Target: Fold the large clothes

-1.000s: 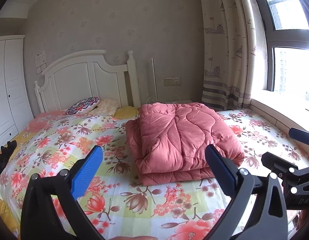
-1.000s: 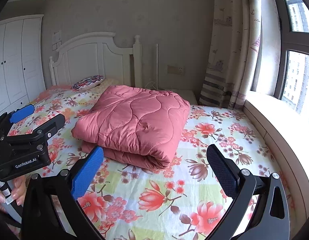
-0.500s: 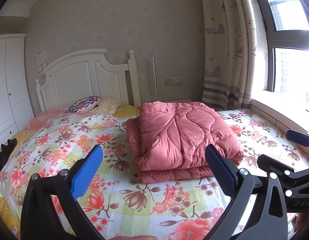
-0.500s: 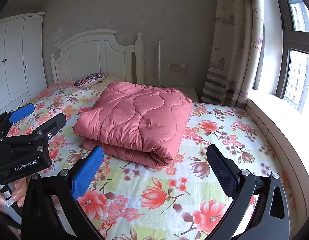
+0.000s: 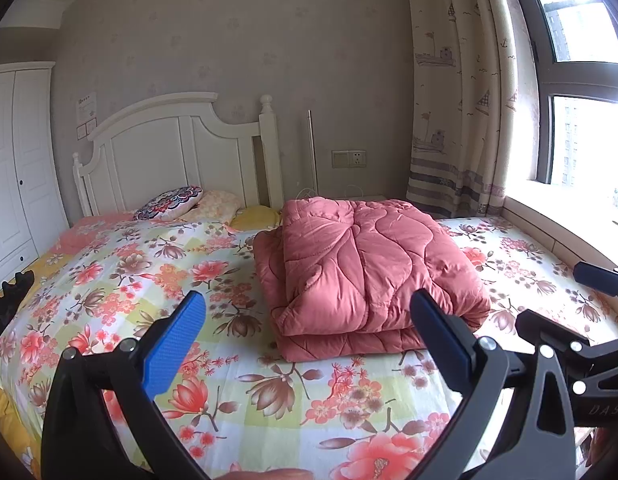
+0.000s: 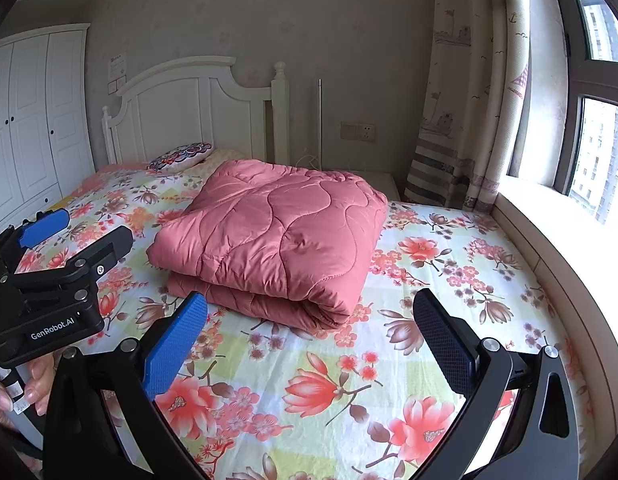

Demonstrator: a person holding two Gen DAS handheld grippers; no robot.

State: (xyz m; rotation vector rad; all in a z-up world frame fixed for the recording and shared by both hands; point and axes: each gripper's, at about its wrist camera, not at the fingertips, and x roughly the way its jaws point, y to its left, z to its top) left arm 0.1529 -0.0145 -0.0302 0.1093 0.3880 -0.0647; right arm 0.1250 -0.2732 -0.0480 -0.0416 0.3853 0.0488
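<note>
The pink quilt (image 5: 365, 268) lies folded in a thick stack on the flowered bed sheet (image 5: 269, 392), towards the far right part of the bed, clear of both claws. Its far edge hides the bedside cabinet behind it, and a yellow pillow (image 5: 255, 216) shows only as a sliver at its far left. A black object (image 5: 9, 300) at the left edge of the bed is cut off and too dark to name.

The left claw (image 5: 309, 344) hangs wide and empty above the near sheet; the right claw (image 6: 309, 340) is equally wide and empty. In the right wrist view a person's hand (image 6: 17, 388) grips the left tool at the lower left, partly cut off.

Compared with half a second ago both views have barely shifted, and the quilt keeps its shape and place.

Bare sheet runs between the claws and the quilt's near fold, with more open bed to its left and a strip on its right towards the window ledge (image 6: 549, 216).
</note>
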